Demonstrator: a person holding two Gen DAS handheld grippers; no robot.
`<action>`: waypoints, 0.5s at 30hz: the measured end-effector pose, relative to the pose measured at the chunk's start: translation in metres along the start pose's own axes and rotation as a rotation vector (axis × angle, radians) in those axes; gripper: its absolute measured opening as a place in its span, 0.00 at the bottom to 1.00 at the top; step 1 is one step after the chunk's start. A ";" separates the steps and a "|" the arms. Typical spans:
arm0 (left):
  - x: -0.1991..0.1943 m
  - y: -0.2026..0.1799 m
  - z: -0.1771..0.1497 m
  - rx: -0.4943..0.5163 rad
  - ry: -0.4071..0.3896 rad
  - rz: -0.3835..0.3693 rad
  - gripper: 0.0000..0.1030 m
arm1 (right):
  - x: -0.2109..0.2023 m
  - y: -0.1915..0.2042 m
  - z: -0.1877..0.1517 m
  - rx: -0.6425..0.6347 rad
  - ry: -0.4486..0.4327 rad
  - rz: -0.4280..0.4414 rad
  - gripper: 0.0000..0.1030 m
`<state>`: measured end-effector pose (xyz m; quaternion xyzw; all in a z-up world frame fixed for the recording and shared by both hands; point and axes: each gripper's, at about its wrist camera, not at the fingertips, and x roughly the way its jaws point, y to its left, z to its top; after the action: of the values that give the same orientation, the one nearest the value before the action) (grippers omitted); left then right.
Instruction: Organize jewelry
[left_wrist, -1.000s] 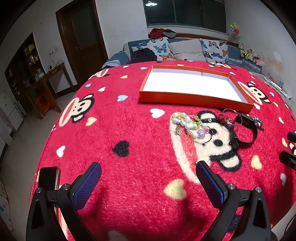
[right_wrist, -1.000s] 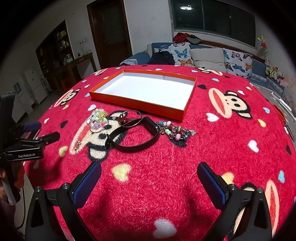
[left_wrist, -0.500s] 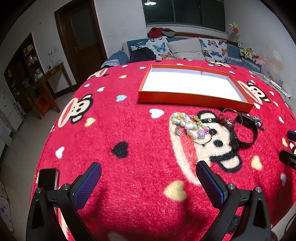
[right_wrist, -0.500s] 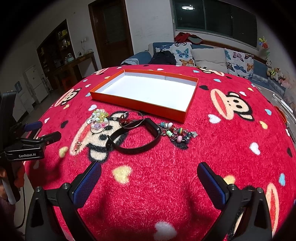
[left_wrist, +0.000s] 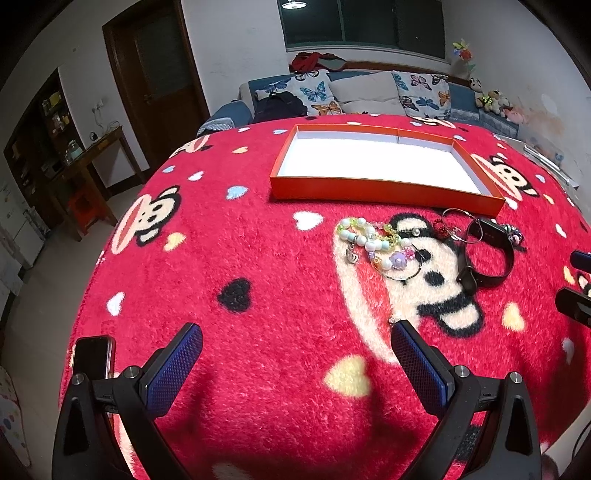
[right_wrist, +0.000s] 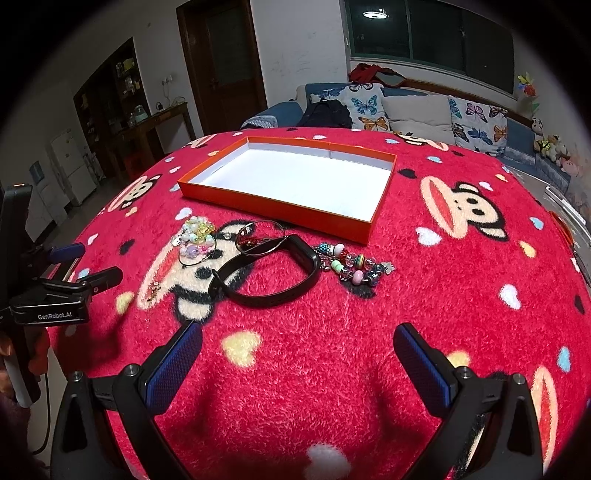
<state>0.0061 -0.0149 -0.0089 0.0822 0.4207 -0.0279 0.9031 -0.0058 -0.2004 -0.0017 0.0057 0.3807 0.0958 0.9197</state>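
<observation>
An empty orange tray with a white floor (left_wrist: 373, 162) (right_wrist: 295, 177) lies at the far side of the red cartoon blanket. In front of it lie a pastel bead bracelet (left_wrist: 373, 240) (right_wrist: 195, 236), thin wire hoops with red charms (left_wrist: 452, 225) (right_wrist: 258, 240), a black wristband (left_wrist: 485, 254) (right_wrist: 269, 273) and a dark glass-bead bracelet (right_wrist: 351, 262) (left_wrist: 513, 232). My left gripper (left_wrist: 295, 362) is open and empty, short of the jewelry. My right gripper (right_wrist: 297, 363) is open and empty, near the wristband. The left gripper also shows in the right wrist view (right_wrist: 85, 266).
A phone (left_wrist: 92, 358) lies at the blanket's near left edge. A small gold charm (right_wrist: 153, 290) lies on the blanket by the left gripper. A sofa with butterfly cushions (left_wrist: 369, 92) stands behind the table, a wooden side table (left_wrist: 88, 158) to the left.
Both grippers have drifted slightly toward the jewelry. The jaws stay open and nothing on the blanket has moved.
</observation>
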 end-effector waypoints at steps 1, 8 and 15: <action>0.001 0.000 0.000 0.001 0.001 -0.001 1.00 | 0.000 0.000 0.000 -0.001 0.001 0.002 1.00; 0.005 -0.001 0.000 -0.001 0.014 -0.015 1.00 | 0.004 0.000 0.005 -0.019 0.003 0.018 1.00; 0.009 0.000 0.001 -0.006 0.019 -0.048 1.00 | 0.011 0.001 0.022 -0.047 0.016 0.070 0.98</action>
<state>0.0129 -0.0152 -0.0149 0.0696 0.4312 -0.0473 0.8983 0.0169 -0.1961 0.0060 -0.0036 0.3852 0.1368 0.9126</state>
